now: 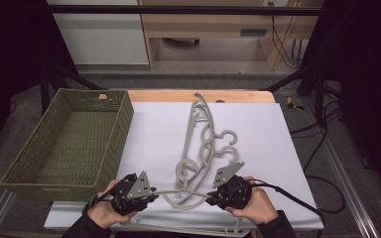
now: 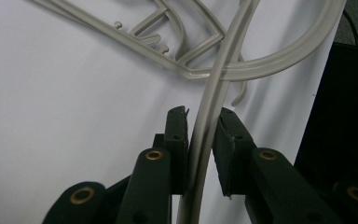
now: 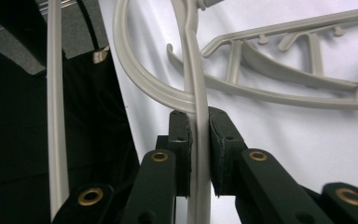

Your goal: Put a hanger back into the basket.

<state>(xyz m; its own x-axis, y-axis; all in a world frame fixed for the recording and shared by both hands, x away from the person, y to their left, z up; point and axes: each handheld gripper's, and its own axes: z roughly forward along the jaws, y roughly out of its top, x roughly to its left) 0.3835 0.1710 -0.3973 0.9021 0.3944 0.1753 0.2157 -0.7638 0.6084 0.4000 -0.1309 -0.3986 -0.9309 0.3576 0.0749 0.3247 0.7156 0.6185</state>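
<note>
With your left gripper point(image 1: 155, 191) and right gripper point(image 1: 211, 195) both clamped on the grey plastic hanger point(image 1: 183, 192), lifting may drag the tangled pile of grey hangers point(image 1: 203, 139) along.

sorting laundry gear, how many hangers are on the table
About 3, tangled, so more may be hidden: one hanger clamped between the left gripper and right gripper, two lying in the pile behind it on the white sheet.
</note>
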